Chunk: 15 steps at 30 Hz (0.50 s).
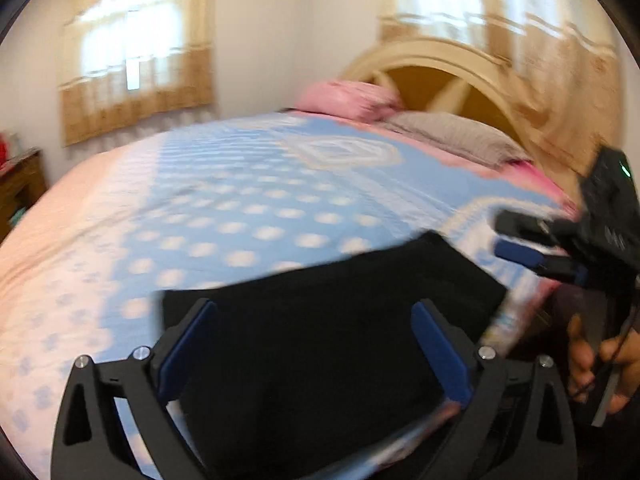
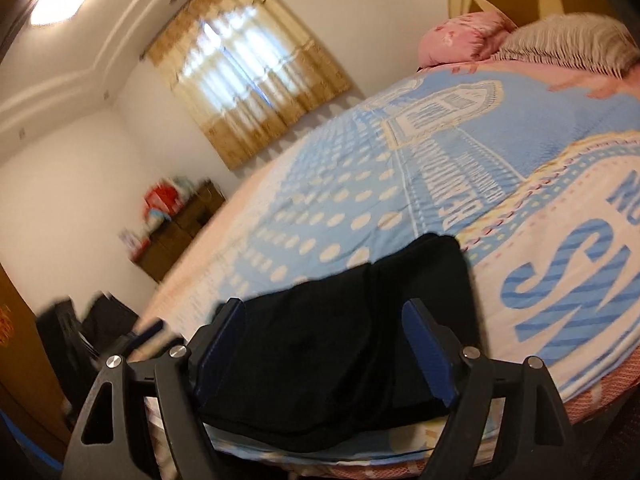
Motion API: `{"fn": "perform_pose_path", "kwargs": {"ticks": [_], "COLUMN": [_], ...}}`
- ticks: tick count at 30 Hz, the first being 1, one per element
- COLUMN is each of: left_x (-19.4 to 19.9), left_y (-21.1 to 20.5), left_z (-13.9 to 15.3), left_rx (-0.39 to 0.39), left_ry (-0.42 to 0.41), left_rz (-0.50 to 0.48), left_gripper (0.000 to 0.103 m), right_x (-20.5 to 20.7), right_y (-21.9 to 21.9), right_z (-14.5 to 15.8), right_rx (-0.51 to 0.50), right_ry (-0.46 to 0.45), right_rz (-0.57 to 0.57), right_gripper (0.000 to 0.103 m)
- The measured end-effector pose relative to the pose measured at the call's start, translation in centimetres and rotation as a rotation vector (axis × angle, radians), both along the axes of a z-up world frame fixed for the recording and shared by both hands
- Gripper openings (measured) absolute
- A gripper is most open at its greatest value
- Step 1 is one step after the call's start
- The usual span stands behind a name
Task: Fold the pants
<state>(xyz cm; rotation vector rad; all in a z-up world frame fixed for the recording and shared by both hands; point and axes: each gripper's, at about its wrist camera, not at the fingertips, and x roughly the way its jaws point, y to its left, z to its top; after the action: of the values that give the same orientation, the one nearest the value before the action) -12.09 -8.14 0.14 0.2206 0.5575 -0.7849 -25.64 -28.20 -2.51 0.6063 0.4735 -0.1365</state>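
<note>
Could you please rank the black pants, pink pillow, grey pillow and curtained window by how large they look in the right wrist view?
1. black pants, though nearness to the camera inflates them
2. curtained window
3. grey pillow
4. pink pillow, close to the grey one, so that order is unsure

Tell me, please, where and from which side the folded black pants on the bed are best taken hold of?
Probably by the near edge of the black pants, coming in low from the foot of the bed. The bundle lies flat near the mattress edge, so fingers can straddle that layered edge. Both the left gripper and the right gripper are open around it.
</note>
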Motion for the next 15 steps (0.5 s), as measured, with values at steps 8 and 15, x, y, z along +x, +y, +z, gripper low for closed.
{"fn": "perform_pose_path", "kwargs": {"ticks": [8, 15], "left_x": [5.3, 5.5], "left_y": [5.5, 7.0], "left_z": [-2.9, -3.3], "left_rx": [0.025, 0.021], "left_ry": [0.146, 0.162], "left_rz": [0.321, 0.368], "left_gripper": [0.100, 0.100], "right_x": [3.1, 3.2], "right_y": [4.7, 6.5], "right_z": [-4.3, -4.1], "right_rx": [-0.234, -0.395], "right_ry": [0.230, 0.266], "right_rz": [0.045, 0.074], "right_gripper": [0.081, 0.024]}}
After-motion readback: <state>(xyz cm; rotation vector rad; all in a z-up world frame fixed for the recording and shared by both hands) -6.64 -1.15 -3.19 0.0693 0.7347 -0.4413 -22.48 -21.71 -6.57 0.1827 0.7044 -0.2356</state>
